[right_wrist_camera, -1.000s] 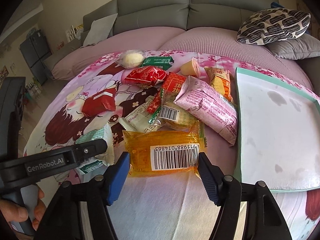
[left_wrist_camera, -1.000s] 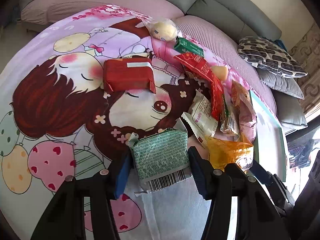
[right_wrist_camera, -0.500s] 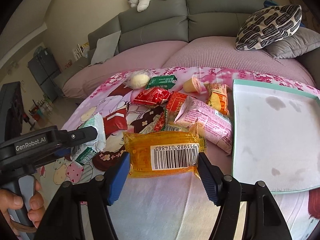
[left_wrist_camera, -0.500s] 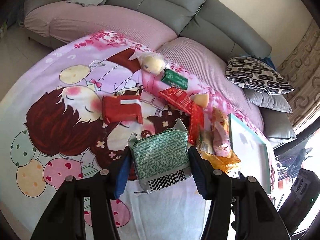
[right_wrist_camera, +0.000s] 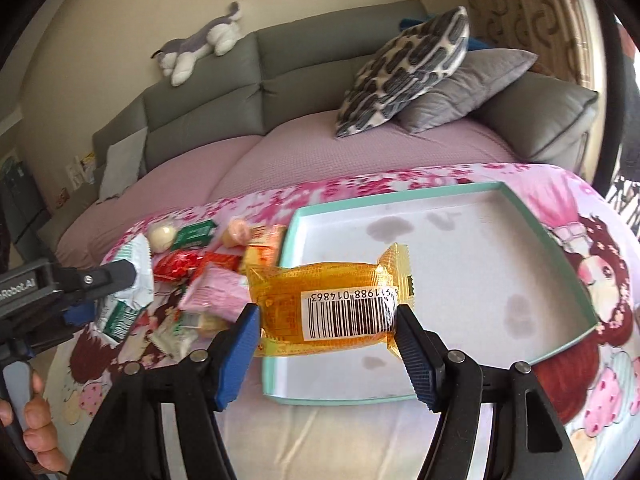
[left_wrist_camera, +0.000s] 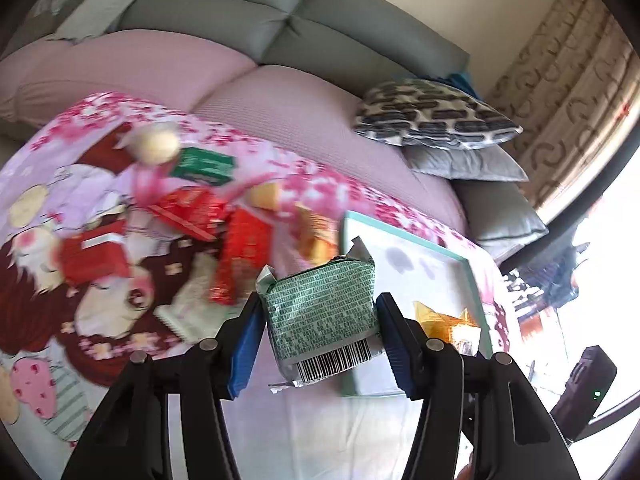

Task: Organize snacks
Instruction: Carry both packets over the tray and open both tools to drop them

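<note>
Grey sectional sofa (right_wrist_camera: 256, 80) with pink seat cushions fills the upper half of both views; cartoon-print pink sheet (right_wrist_camera: 560, 208) covers the seat below it. Shallow white tray with teal rim (right_wrist_camera: 592, 322) sits centre-right in the right wrist view, nothing lying in it. Loose snack pile (left_wrist_camera: 224, 216) on the sheet, left of the tray, blurred in the left wrist view. Right tool (right_wrist_camera: 326, 350) clamped on a translucent orange snack pack with barcode (right_wrist_camera: 332, 304), held above the tray's near-left part. Left tool (left_wrist_camera: 320, 344) clamped on a green-printed silver foil snack pack (left_wrist_camera: 322, 310), at frame centre over the tray's left edge.
</note>
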`<action>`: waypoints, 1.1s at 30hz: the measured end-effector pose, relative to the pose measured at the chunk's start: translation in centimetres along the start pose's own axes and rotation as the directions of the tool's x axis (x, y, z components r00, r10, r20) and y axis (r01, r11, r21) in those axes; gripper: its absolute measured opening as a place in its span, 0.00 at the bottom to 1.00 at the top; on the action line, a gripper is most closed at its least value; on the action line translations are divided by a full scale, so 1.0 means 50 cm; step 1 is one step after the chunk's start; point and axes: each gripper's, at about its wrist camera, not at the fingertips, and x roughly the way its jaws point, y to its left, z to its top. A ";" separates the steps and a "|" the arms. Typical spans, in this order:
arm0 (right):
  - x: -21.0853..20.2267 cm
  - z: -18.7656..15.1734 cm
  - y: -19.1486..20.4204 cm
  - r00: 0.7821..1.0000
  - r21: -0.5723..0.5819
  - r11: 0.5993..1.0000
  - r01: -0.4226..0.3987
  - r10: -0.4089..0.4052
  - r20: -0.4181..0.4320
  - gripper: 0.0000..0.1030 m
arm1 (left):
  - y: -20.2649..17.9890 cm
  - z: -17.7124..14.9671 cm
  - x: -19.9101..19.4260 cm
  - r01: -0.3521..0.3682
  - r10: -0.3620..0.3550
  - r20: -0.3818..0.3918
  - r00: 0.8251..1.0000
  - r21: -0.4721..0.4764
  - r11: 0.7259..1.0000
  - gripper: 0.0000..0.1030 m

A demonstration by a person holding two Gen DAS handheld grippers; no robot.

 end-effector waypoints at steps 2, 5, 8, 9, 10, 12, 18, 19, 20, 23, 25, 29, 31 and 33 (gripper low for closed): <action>0.000 0.005 -0.036 0.999 0.030 0.999 0.037 -0.037 0.008 0.68 | -0.034 0.004 0.020 0.034 -0.034 -0.012 0.999 0.018 0.999 0.56; 0.003 0.016 -0.082 0.996 0.073 0.994 0.086 -0.088 0.020 0.68 | -0.085 0.012 0.051 0.082 -0.081 -0.026 0.996 0.044 0.996 0.56; 0.004 0.024 -0.123 0.993 0.129 0.986 0.107 -0.112 0.030 0.68 | -0.128 0.018 0.085 0.113 -0.111 -0.029 0.993 0.070 0.991 0.56; 0.005 0.024 -0.133 0.993 0.139 0.984 0.110 -0.115 0.032 0.68 | -0.141 0.021 0.101 0.111 -0.109 -0.039 0.993 0.080 0.991 0.56; 0.009 0.028 -0.141 0.992 0.142 0.983 0.114 -0.120 0.034 0.68 | -0.152 0.025 0.118 0.112 -0.108 -0.049 0.993 0.085 0.990 0.56; 0.020 0.039 -0.152 0.990 0.141 0.981 0.131 -0.137 0.036 0.68 | -0.166 0.030 0.148 0.111 -0.105 -0.065 0.992 0.096 0.989 0.56; 0.067 0.075 -0.188 0.984 0.132 0.976 0.171 -0.175 0.020 0.68 | -0.185 0.046 0.245 0.069 -0.055 -0.132 0.990 0.104 0.992 0.56; 0.080 0.080 -0.194 0.984 0.134 0.975 0.177 -0.179 0.005 0.68 | -0.185 0.050 0.261 0.057 -0.042 -0.143 0.989 0.102 0.993 0.56; 0.094 0.086 -0.201 0.983 0.137 0.974 0.180 -0.181 -0.006 0.68 | -0.184 0.052 0.272 0.048 -0.032 -0.150 0.988 0.101 0.994 0.56; 0.127 0.111 -0.214 0.982 0.125 0.974 0.190 -0.191 -0.010 0.68 | -0.179 0.062 0.311 0.023 -0.006 -0.173 0.985 0.101 0.995 0.56; 0.151 0.131 -0.215 0.978 0.093 0.973 0.211 -0.210 -0.014 0.68 | -0.175 0.069 0.331 0.012 0.008 -0.184 0.983 0.105 0.994 0.56; 0.189 0.154 -0.217 0.974 0.053 0.973 0.224 -0.223 -0.025 0.68 | -0.161 0.081 0.373 -0.014 0.035 -0.212 0.977 0.099 0.995 0.56; 0.199 0.158 -0.222 0.974 0.050 0.973 0.227 -0.225 -0.033 0.68 | -0.156 0.083 0.384 -0.016 0.036 -0.217 0.975 0.095 0.995 0.56; 0.203 0.159 -0.225 0.974 0.052 0.973 0.226 -0.224 -0.036 0.68 | -0.158 0.087 0.387 -0.022 0.043 -0.214 0.976 0.103 0.994 0.56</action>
